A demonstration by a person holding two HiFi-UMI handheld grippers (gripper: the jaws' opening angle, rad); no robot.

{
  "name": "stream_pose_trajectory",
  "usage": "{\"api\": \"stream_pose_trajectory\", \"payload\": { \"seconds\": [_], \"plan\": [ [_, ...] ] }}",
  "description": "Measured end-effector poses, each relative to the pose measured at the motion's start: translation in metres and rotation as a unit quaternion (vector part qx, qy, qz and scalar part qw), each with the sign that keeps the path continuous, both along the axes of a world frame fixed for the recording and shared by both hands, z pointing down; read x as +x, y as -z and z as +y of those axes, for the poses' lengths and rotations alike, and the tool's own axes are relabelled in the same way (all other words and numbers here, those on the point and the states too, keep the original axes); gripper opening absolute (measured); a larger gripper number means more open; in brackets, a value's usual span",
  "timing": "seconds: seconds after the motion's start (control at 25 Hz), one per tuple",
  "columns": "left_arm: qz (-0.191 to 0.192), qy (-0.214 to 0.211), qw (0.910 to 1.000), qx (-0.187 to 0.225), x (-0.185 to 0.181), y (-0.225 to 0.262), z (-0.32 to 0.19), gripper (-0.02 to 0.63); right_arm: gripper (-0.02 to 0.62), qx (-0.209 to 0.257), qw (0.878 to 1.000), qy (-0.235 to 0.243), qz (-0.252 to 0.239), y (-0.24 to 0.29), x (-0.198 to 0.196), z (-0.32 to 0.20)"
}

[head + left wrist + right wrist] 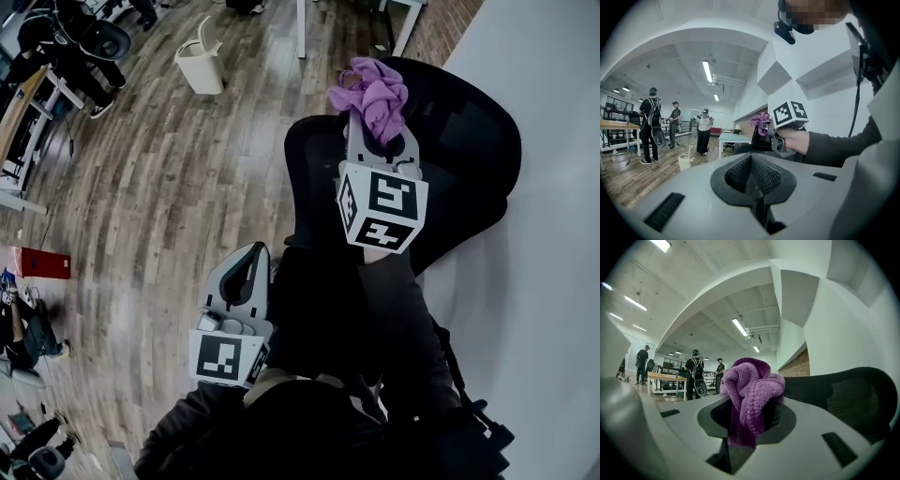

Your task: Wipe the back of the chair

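A white bin (201,62) stands far left on the wood floor. The left gripper (246,272) hangs low near the person's body, jaws together on nothing. The right gripper (380,142) pinches a bunched purple cloth (373,94) just beside the black chair back (473,141); I can't tell whether they touch.

Your right gripper (382,141) reaches far forward on your outstretched right arm (405,309), jaws clamped on a purple cloth (373,94), while your left gripper (249,258) sits low and near your body, jaws together, empty.
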State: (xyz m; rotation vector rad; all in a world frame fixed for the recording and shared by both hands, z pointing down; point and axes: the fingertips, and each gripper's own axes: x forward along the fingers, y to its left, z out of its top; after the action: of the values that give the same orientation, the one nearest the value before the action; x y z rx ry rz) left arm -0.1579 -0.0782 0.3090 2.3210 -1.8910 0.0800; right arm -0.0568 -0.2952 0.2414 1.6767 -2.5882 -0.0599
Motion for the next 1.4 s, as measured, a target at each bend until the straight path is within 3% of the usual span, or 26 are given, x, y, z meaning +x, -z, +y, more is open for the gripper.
{"api": "stream_pose_trajectory", "payload": {
  "seconds": [0.36, 0.72, 1.16, 1.4],
  "plan": [
    [-0.006, -0.015, 0.9998, -0.008, 0.017, -0.006, -0.012, 0.008, 0.098, -0.007, 1.0, -0.022, 0.001, -0.013, 0.031, -0.007],
    [0.013, -0.046, 0.9988, -0.007, 0.055, -0.004, -0.029, 0.008, 0.098, -0.016, 0.998, -0.062, 0.007, -0.023, 0.086, -0.015],
    [-0.015, -0.118, 0.9922, 0.036, 0.126, 0.017, -0.083, 0.008, 0.098, -0.022, 0.994, -0.109, 0.02, -0.024, 0.161, -0.015],
    [0.001, -0.162, 0.9854, 0.052, 0.187, 0.033, -0.121, 0.008, 0.098, -0.022, 0.99, -0.135, 0.025, -0.023, 0.197, -0.009]
  ]
}}
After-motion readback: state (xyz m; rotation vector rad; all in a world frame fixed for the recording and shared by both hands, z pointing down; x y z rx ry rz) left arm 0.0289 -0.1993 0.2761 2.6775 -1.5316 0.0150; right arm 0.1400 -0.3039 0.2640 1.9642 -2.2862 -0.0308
